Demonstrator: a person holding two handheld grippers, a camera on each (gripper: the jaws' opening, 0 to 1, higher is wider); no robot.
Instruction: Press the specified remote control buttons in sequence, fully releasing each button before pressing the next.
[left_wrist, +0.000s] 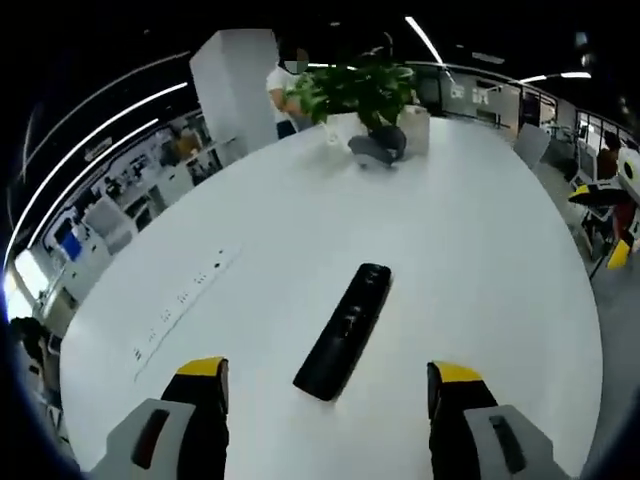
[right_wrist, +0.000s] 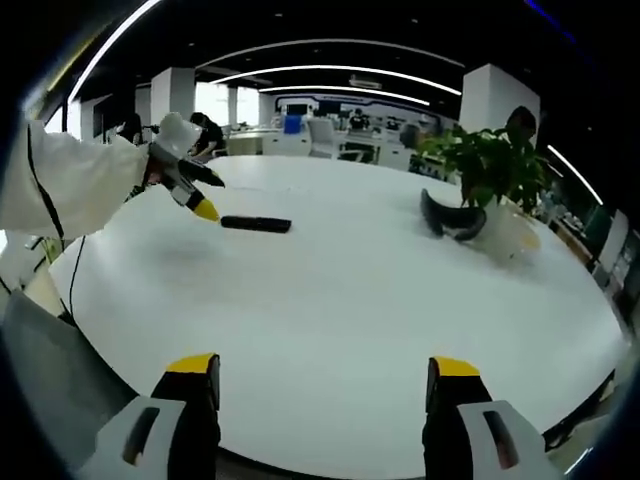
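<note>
A long black remote control (left_wrist: 345, 330) lies flat on the white table (left_wrist: 470, 250), slanting away from me in the left gripper view. My left gripper (left_wrist: 330, 385) hovers just short of its near end, jaws wide open, one on each side, nothing held. In the right gripper view the same remote (right_wrist: 256, 224) lies far off at the left, with the left gripper (right_wrist: 195, 195) and a white sleeve (right_wrist: 70, 180) above and beside it. My right gripper (right_wrist: 325, 385) hangs open over bare tabletop near the front edge.
A potted green plant (left_wrist: 365, 95) in a white pot stands at the far side, with a dark curved object (right_wrist: 450, 220) beside it. A strip of sockets (left_wrist: 185, 300) is set into the table at the left. A person (left_wrist: 285, 85) stands beyond the table. Office desks and chairs surround it.
</note>
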